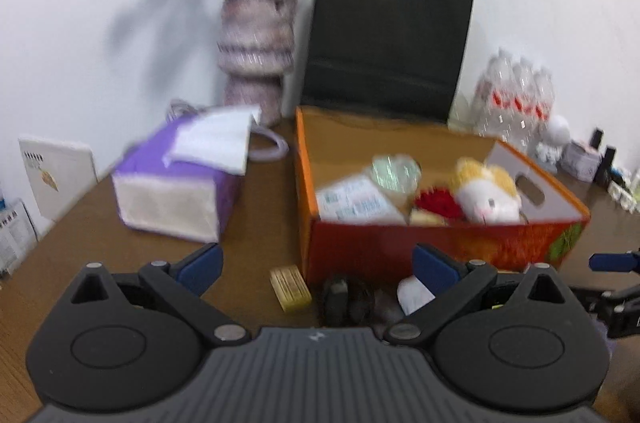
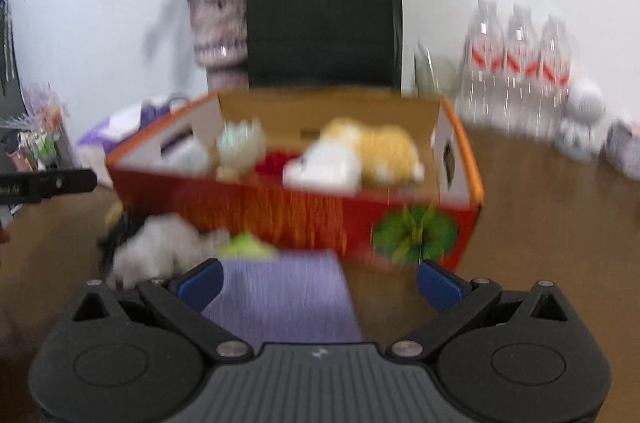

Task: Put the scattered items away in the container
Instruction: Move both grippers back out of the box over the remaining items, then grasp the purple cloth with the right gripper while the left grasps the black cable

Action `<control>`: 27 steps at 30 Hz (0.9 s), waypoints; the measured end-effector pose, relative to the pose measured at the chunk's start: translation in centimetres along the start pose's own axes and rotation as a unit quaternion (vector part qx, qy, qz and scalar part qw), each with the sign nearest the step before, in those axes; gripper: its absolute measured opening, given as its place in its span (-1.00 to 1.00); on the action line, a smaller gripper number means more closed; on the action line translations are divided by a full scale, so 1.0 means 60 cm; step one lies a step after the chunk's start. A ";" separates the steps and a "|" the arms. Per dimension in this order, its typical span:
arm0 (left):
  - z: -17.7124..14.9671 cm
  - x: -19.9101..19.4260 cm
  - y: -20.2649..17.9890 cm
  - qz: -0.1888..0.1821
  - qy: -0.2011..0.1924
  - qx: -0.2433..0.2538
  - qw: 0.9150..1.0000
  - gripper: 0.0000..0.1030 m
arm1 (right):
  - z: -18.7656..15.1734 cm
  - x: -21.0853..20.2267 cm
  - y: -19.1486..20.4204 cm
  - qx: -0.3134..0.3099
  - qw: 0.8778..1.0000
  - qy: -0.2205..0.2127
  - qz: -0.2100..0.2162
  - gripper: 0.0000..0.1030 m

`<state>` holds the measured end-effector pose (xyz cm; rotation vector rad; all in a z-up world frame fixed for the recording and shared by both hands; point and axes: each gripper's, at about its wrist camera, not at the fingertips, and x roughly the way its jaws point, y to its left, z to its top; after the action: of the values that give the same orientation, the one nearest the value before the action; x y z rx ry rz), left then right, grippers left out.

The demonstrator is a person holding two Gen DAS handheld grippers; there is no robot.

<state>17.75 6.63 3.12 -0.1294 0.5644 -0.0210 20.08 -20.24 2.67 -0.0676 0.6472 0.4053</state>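
An orange cardboard box (image 1: 400,247) (image 2: 280,211) stands on the brown table and holds a yellow-white plush toy (image 1: 486,193) (image 2: 360,153), a red item and some packets. In front of it lie a small yellow box (image 1: 290,287), a black item (image 1: 344,297), a white crumpled item (image 2: 156,247) (image 1: 412,293) and a purple flat item (image 2: 280,295). My left gripper (image 1: 318,263) is open and empty above the yellow box and black item. My right gripper (image 2: 320,281) is open over the purple item, jaws apart on either side of it.
A purple tissue box (image 1: 180,179) stands left of the orange box. A vase of flowers (image 1: 256,51), a black paper bag (image 1: 384,43) and several water bottles (image 2: 516,63) line the wall. Small clutter sits at the far right (image 1: 588,159).
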 end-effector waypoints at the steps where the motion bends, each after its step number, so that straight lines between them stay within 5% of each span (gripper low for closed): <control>1: -0.005 0.008 -0.001 -0.003 0.010 0.001 1.000 0.95 | -0.009 0.003 0.000 0.005 1.000 0.011 0.002 1.00; 10: -0.022 0.042 0.001 0.004 0.040 -0.005 0.999 0.70 | -0.033 0.020 0.000 0.013 0.999 0.035 0.019 1.00; 17: -0.030 0.055 -0.003 0.007 0.054 0.008 0.998 0.28 | -0.036 0.024 -0.003 0.009 0.999 0.036 0.031 0.83; 22: -0.037 0.051 -0.011 0.017 0.050 0.021 0.998 0.00 | -0.043 0.015 0.012 -0.030 0.999 0.028 0.007 0.12; 24: -0.041 0.048 -0.015 0.019 0.048 0.027 0.998 -0.30 | -0.047 0.006 0.016 -0.031 0.999 0.023 0.011 -0.22; 27: -0.047 0.042 -0.019 0.023 0.043 0.028 0.998 -0.30 | -0.054 -0.006 0.014 -0.025 1.000 0.016 0.010 -0.67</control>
<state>18.39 5.04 -0.45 -0.0611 0.6513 0.0020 17.64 -20.18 0.33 -0.1142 0.6696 0.4405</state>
